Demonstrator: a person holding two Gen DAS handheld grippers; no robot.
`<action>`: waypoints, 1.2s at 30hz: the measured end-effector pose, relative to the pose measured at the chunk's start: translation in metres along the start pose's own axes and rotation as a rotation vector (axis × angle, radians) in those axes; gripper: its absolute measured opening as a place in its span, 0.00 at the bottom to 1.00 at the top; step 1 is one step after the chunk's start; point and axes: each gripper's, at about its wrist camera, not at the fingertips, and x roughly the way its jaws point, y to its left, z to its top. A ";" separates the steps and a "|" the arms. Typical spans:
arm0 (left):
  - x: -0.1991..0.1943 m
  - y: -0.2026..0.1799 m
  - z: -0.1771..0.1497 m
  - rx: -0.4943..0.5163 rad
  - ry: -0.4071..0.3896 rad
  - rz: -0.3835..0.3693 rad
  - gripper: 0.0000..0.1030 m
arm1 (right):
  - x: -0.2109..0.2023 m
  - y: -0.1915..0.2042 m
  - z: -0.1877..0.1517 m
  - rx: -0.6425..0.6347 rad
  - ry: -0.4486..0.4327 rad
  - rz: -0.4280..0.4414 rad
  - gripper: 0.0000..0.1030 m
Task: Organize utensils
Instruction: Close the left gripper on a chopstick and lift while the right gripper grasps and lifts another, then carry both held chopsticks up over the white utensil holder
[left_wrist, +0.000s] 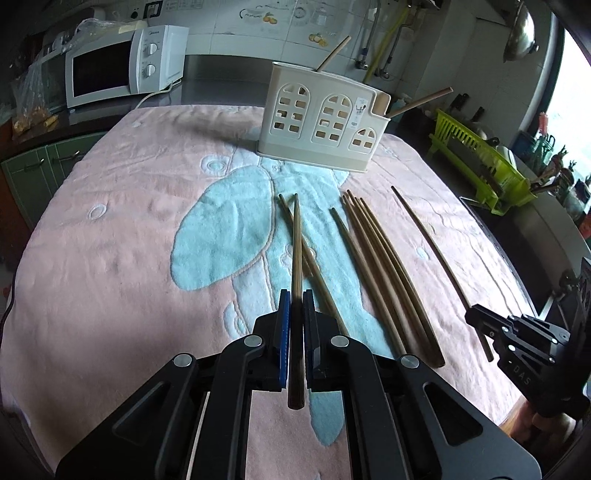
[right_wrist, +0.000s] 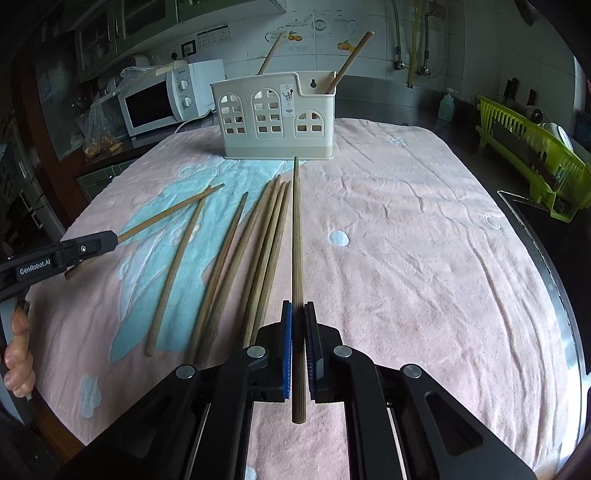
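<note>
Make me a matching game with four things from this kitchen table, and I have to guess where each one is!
Things:
1. cream plastic utensil holder with arched windows
2. white microwave oven
3. lime-green plastic dish rack
4. loose bundle of brown wooden chopsticks

Places:
A. lying flat on the pink towel
B. on the counter at the right side
C. standing upright at the far end of the towel
D. on the counter at the far left

Pairs: 1-C, 2-D, 3-B, 4-A

Soft window daylight, sharp, fisheye-curved edges
</note>
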 end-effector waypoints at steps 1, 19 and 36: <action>0.001 0.000 -0.001 0.000 0.001 -0.001 0.05 | 0.002 -0.002 -0.002 0.010 0.005 0.004 0.06; -0.011 -0.009 0.004 0.049 -0.066 0.030 0.05 | 0.022 -0.005 -0.019 0.035 0.036 -0.004 0.06; -0.011 -0.010 0.013 0.062 -0.076 0.013 0.05 | 0.013 -0.001 -0.009 -0.010 0.035 -0.009 0.06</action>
